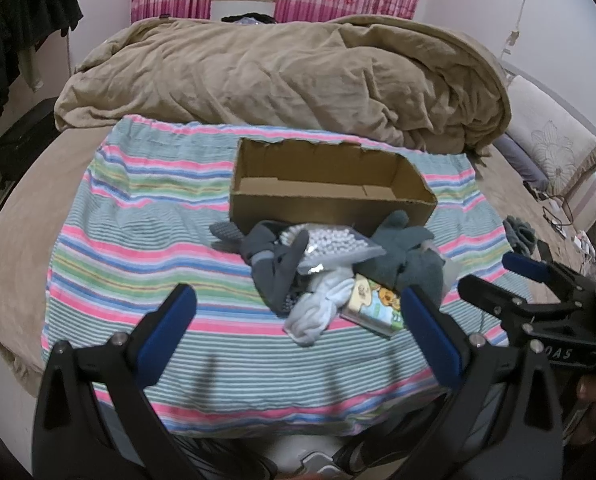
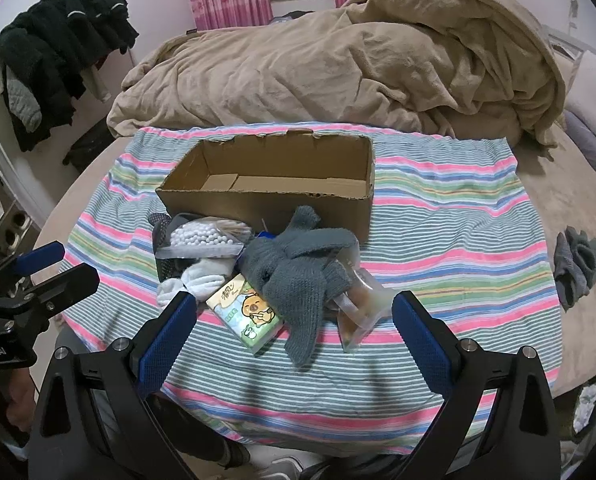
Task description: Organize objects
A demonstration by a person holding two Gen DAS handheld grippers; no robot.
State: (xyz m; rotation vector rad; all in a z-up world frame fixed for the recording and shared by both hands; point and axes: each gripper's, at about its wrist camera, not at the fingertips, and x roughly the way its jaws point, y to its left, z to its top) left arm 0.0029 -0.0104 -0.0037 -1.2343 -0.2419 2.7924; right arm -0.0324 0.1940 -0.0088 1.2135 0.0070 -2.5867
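From the left wrist camera, the left gripper hovers low over the near edge of a striped cloth spread on a bed, its blue-padded fingers spread wide apart with nothing between them. Ahead sits an open cardboard box, empty inside, and a heap of small things lies touching its near wall: dark grey socks, a clear bag of cotton swabs on top, a grey-blue knitted glove to the right, white socks at the front, and a tissue pack with a cartoon print just beside them. The right gripper shows at the right edge, fingers apart. A rumpled tan blanket fills the bed behind the box. From the right wrist camera, the right gripper also stands wide open and empty over the cloth, close to the pile. Here the tissue pack lies nearest, partly under the knitted glove; a clear packet of something brown sticks out on the glove's right. The swab bag and white socks sit to the left, the box behind them. The left gripper appears at the left edge, open. Another grey glove lies well apart on the bare mattress at the right
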